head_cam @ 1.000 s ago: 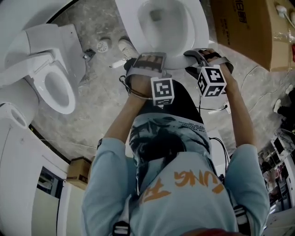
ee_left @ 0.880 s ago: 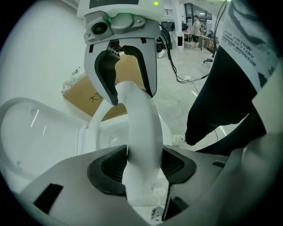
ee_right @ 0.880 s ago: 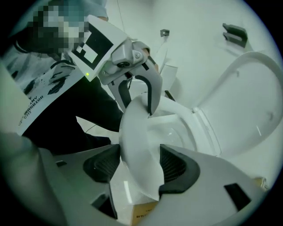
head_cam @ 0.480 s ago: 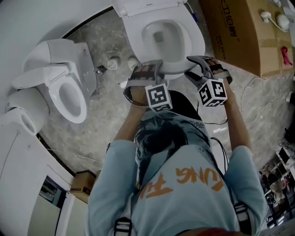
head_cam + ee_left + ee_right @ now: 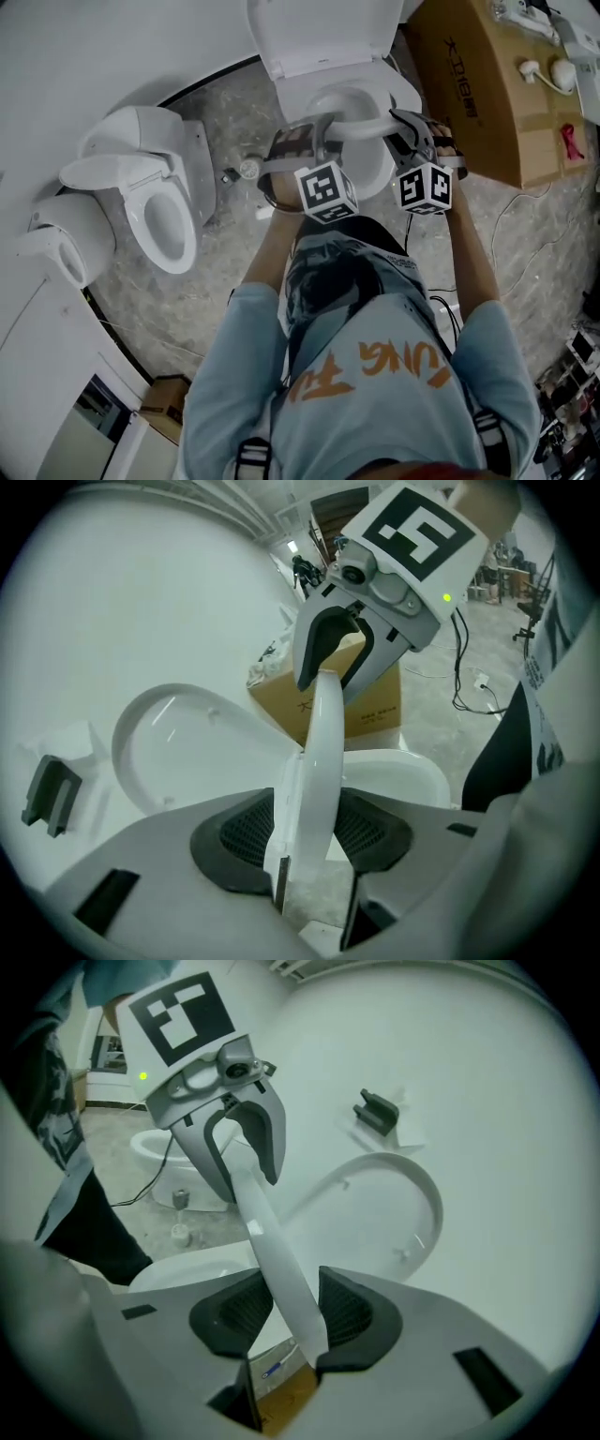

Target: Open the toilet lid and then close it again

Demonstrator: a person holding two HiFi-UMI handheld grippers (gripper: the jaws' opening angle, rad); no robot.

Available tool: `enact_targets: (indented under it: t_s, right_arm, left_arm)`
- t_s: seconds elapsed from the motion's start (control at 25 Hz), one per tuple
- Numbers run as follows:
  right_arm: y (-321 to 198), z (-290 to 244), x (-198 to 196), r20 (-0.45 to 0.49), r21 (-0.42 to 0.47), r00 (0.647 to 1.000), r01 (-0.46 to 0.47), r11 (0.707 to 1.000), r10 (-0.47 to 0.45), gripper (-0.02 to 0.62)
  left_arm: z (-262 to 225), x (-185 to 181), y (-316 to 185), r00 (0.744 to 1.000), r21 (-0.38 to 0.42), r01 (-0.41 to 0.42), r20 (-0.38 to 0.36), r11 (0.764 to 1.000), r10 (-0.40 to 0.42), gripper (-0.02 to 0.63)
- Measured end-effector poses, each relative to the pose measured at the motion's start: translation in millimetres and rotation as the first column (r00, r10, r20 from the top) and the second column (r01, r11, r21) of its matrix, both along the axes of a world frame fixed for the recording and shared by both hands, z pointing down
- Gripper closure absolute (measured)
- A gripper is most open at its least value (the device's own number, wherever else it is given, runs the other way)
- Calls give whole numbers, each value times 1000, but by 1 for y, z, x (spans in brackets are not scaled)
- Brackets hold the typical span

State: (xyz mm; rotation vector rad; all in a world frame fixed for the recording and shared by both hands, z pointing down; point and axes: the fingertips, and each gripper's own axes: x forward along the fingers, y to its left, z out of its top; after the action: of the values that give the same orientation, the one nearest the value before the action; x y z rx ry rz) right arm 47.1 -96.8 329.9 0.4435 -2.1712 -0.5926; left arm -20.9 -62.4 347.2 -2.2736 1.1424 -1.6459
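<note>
Toilet at top centre of the head view. Its lid (image 5: 319, 33) stands upright against the wall, already open. The seat ring (image 5: 361, 120) is lifted off the bowl rim (image 5: 410, 94), tilted, and held at its front from both sides.

The left gripper (image 5: 317, 129) is left of the ring. Its fingers (image 5: 234, 832) have just been closing and pinch the ring's edge (image 5: 319, 742) between the ribbed pads. The right gripper (image 5: 398, 122) is on the ring's right side. Its fingers (image 5: 352, 1312) have also just been closing and pinch the ring (image 5: 272, 1241).

Each gripper view shows the other gripper clamped further along the ring, with the raised lid (image 5: 187, 752) behind. A second toilet (image 5: 159, 216) is at left and a cardboard box (image 5: 478, 94) at upper right, both on the stone floor (image 5: 234, 262).
</note>
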Motion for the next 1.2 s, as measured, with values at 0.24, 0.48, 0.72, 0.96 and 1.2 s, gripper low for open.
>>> enact_targets:
  t_s: [0.24,0.48,0.72,0.96,1.2]
  right_arm:
    - [-55,-36,-21,68,65,989,-137,988,133,431]
    - [-109,-56,-41,121,46,972,-206,978,199,425]
    - [-156,-63,-61,146,43,954,-270,962,261,416]
    - [-202,-70,-87,151,38,932,-340,940,331,405]
    - [-247,-66,-112,141,31,930,-346,938,339,399]
  left_arm:
    - [-33,-28,-52,996,65,79,-37,995,-77,400]
    - [-54,-52,-106,986,131,151,-89,980,-140,413]
    - [-63,-77,-152,970,162,220,-138,962,-198,405]
    - [-68,-101,-194,963,173,239,-171,956,-209,429]
    - [-62,-122,-236,964,217,247,-157,944,-216,460]
